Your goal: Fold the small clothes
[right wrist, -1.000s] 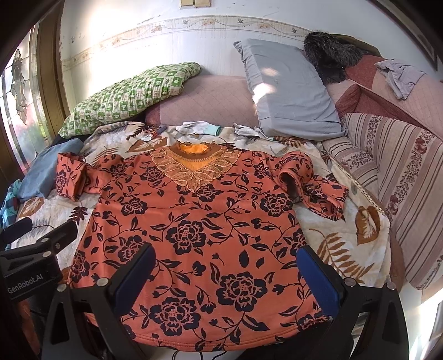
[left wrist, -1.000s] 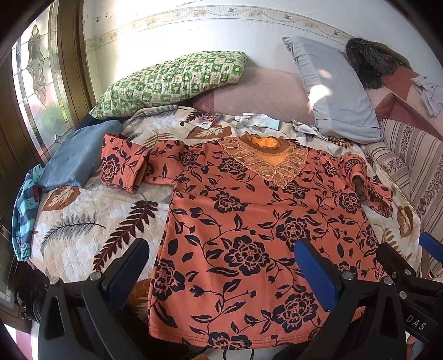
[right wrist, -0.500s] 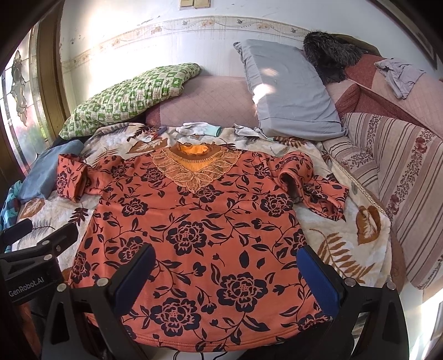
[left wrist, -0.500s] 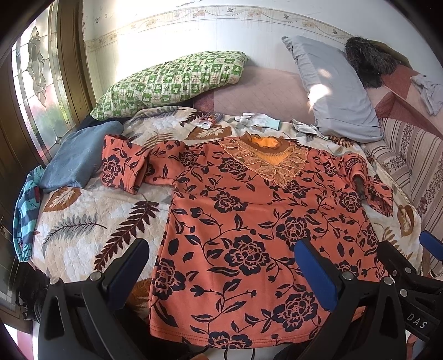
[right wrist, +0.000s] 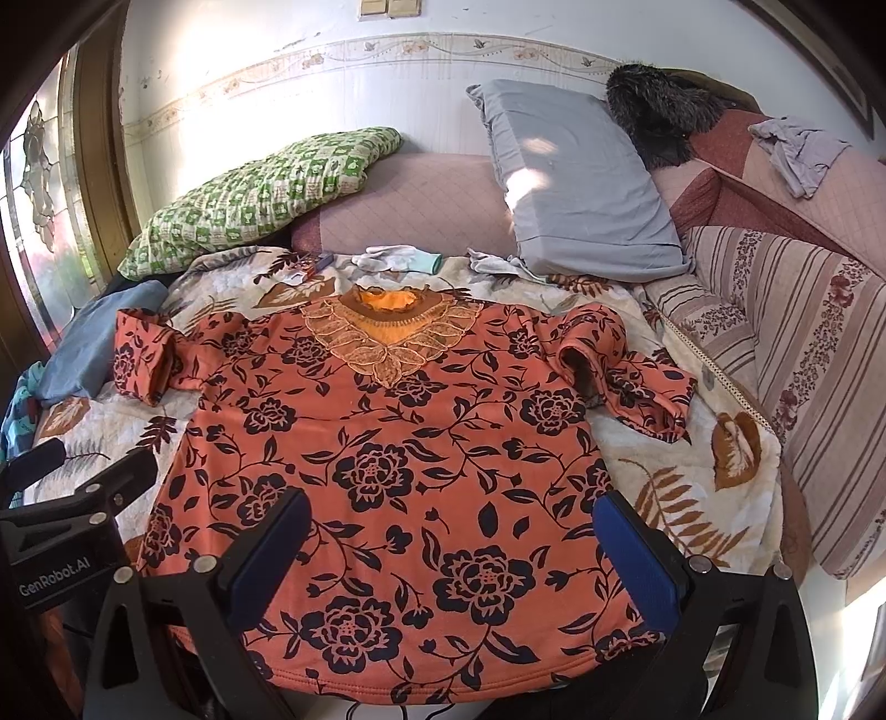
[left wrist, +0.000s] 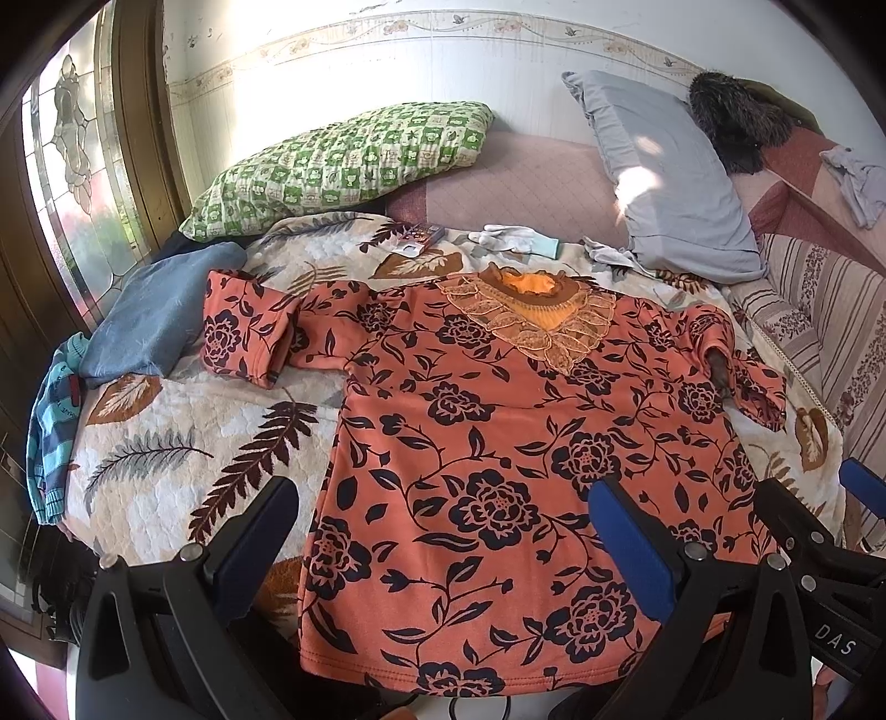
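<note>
Orange floral shirt (left wrist: 498, 471) flat beyond left gripper (left wrist: 443, 531), right gripper (right wrist: 451, 548); both wide apart, empty.

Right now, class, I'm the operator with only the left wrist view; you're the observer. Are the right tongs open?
Observer: Yes, the right tongs are open over the shirt, holding nothing.
Operator: Can you see my left tongs from outside?
Observer: The left tongs show at the right wrist view's left edge, labelled GenRobot.AI.
Operator: Anything on the wall overhead?
Observer: Two switch plates at the top edge.
</note>
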The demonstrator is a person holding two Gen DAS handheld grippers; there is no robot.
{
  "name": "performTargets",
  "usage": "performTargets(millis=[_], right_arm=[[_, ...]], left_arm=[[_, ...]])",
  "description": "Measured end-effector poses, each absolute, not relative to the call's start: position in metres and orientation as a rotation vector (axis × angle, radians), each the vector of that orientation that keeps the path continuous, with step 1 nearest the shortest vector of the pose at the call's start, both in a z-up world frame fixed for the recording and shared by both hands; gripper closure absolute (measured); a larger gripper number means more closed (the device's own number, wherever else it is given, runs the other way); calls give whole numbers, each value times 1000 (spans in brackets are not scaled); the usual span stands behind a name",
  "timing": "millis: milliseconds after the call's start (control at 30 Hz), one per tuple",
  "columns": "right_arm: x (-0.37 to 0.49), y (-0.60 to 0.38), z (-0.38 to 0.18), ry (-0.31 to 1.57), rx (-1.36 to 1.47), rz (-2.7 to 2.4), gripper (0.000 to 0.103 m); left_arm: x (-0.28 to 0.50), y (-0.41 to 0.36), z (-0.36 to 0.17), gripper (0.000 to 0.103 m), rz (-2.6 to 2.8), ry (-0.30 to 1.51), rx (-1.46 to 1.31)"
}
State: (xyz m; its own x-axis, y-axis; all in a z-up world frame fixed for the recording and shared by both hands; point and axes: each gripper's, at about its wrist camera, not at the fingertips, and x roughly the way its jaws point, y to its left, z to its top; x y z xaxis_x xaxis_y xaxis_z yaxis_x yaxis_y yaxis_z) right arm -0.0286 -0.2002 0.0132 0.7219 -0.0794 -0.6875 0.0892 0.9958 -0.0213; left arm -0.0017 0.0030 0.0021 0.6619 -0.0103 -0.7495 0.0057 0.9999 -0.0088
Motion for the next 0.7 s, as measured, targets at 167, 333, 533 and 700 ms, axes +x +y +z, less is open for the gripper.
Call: performTargets(millis=[167,333,533,700], right_arm=[[-28,-200,14,759,14,-92,0],[-27,-199,15,756,12,-93,0],[-26,-200,15,757,13,-92,0],[-24,-200,15,762,11,-92,0]], left_arm=[[-2,3,2,0,-8,847,-4],[-2,2,2,0,-8,846,-3],[-1,2,2,0,-10,849,-5],[0,2,2,0,-11,851,-5]])
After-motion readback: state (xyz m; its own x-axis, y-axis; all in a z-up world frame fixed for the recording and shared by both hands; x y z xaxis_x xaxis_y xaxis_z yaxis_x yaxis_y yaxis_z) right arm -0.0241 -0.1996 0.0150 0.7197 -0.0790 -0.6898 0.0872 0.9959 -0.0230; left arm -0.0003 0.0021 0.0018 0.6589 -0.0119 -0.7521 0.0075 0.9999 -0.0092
